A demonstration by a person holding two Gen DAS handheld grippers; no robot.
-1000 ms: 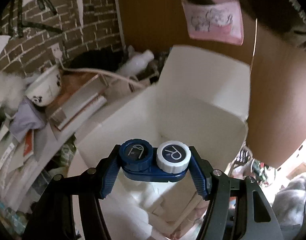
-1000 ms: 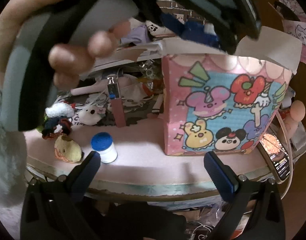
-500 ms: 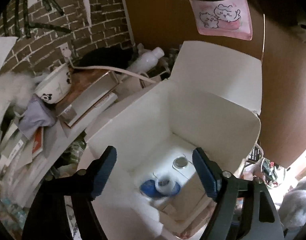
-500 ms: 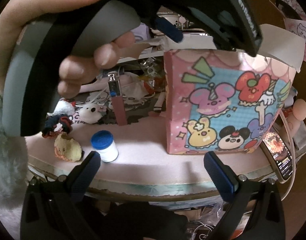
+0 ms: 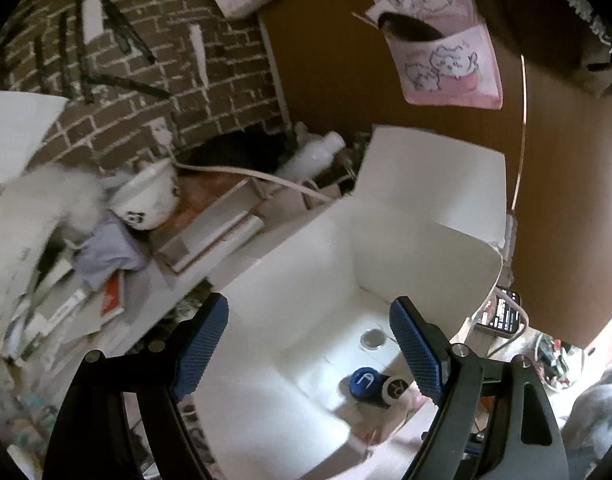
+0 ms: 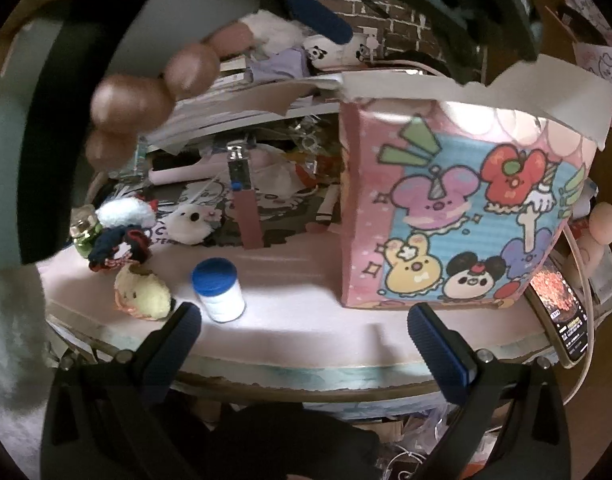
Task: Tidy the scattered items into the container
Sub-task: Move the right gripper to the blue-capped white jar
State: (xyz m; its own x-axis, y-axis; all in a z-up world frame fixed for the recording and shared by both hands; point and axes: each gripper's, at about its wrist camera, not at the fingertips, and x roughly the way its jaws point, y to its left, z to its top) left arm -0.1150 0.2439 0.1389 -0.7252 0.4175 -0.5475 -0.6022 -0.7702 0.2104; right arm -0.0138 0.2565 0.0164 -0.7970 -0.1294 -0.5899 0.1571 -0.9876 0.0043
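My left gripper (image 5: 310,344) hangs open above the white inside of the box (image 5: 406,248), nothing between its blue pads. A blue and white contact lens case (image 5: 376,387) lies on the box floor beside a small round silver lid (image 5: 372,338). From the right wrist the same box shows its pink cartoon-printed side (image 6: 458,220) on the pink table (image 6: 306,320). My right gripper (image 6: 304,326) is open and empty at the table's front edge. A white bottle with a blue cap (image 6: 219,290), a yellow plush (image 6: 144,294), a dark scrunchie (image 6: 118,248) and a white plush (image 6: 192,224) sit left of the box.
A hand (image 6: 154,92) holding the left gripper's handle fills the upper left of the right wrist view. A phone (image 6: 562,312) lies right of the box. Papers, books and a panda bowl (image 5: 146,196) pile up behind the box against a brick wall.
The left gripper opened and let go of the lens case, which fell to the box floor. The left gripper then rose and drew back. The right gripper stayed still.
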